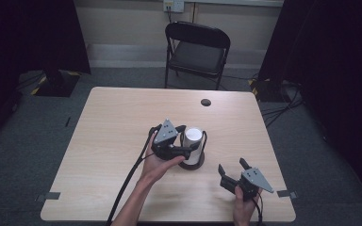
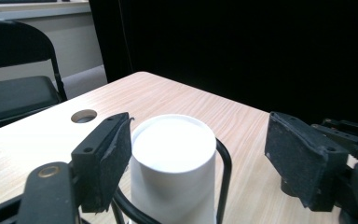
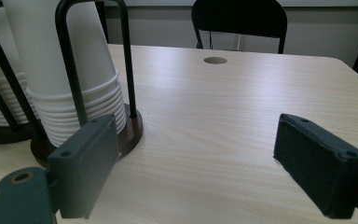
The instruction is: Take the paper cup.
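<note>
We see our left gripper [image 1: 186,140] spread around the unmarked white cup stack [image 1: 193,146] in its black rack [image 1: 192,162] mid-counter [image 1: 113,127], pads not pressing; right gripper [image 1: 232,168] gapes empty.

Dim, even overhead light; dark curtains swallow detail, near gripper pads perhaps slightly soft.

Black folding chair [image 1: 197,52] behind wood table [image 1: 122,117]; grey carpet [image 1: 23,155], black curtains [image 1: 339,70], wall outlet [image 1: 173,5].

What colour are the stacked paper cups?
White; the cups show best in the right gripper view.
</note>
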Demonstrator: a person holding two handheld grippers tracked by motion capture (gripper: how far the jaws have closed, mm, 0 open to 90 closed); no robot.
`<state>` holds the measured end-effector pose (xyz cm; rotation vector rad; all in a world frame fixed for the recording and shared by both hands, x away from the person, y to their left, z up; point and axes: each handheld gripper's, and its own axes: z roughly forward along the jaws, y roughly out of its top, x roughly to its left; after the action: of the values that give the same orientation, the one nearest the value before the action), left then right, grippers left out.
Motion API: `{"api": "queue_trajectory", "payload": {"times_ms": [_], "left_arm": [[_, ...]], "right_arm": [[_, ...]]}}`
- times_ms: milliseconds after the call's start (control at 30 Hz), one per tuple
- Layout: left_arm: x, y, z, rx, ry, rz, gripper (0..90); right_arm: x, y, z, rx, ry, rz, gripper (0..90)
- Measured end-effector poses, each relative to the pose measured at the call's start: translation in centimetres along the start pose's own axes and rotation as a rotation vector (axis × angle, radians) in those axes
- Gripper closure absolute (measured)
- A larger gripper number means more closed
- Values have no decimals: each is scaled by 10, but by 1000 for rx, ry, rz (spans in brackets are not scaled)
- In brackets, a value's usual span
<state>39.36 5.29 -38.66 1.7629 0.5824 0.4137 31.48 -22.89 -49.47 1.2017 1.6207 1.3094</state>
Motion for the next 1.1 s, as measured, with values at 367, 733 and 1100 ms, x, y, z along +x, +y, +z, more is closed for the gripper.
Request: {"api": "queue_trajectory", "payload": {"times_ms": [367, 733, 1100], "left_arm": [[9, 2, 18, 39, 1, -27, 206], [10, -2, 28, 62, 17, -14, 236], [10, -5, 37, 100, 35, 16, 305]], "right_arm": [[0, 0, 0, -1, 3, 1, 131], [0, 0, 0, -4, 7, -1, 131], [0, 0, 0, -3, 11, 0, 132]]}}
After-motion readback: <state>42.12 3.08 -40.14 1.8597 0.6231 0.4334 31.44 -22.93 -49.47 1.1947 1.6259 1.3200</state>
